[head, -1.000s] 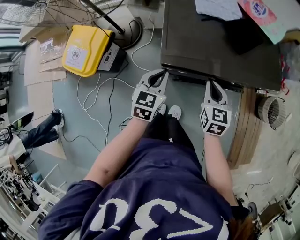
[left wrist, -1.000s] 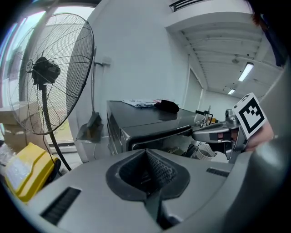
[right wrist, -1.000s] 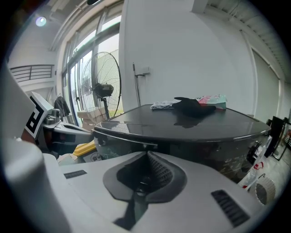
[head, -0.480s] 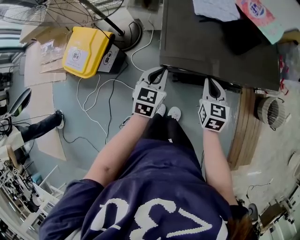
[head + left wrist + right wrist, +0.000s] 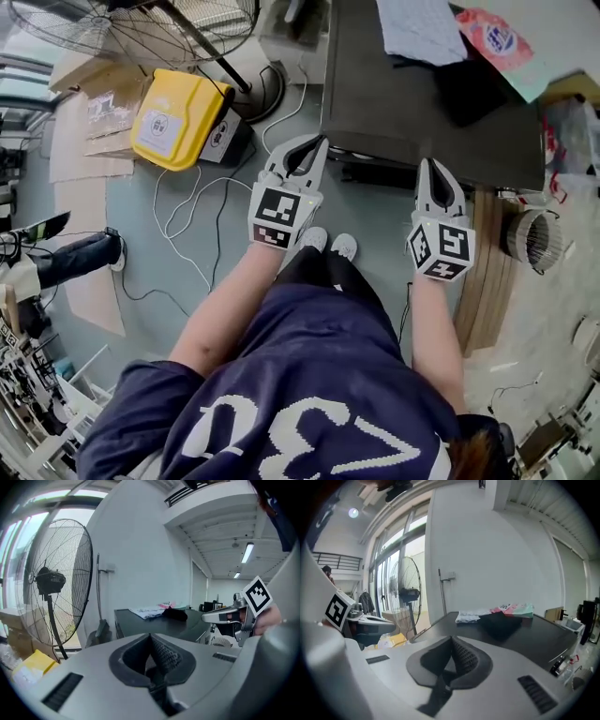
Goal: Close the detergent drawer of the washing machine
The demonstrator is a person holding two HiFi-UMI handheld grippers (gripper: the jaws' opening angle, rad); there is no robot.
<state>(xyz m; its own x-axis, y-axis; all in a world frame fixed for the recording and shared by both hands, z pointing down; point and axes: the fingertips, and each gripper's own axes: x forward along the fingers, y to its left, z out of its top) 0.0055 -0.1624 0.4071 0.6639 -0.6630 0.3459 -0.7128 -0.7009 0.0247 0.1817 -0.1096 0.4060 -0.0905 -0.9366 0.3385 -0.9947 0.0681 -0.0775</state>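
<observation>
In front of the dark washing machine (image 5: 412, 103), just under its front lip, what looks like the detergent drawer (image 5: 375, 174): a dark strip standing out slightly, long axis running across the machine's front. Lies ahead of and below both tips, with the left hand-held gripper (image 5: 322, 142) near its left end and the right hand-held gripper (image 5: 433, 163) near its right. Neither touching it, neither plainly nearer. Both clenched tight on nothing, pads together. Probably calls for a straight push inward.

Head overhead, gripper views level — sharing dark top (image 5: 422, 103)
</observation>
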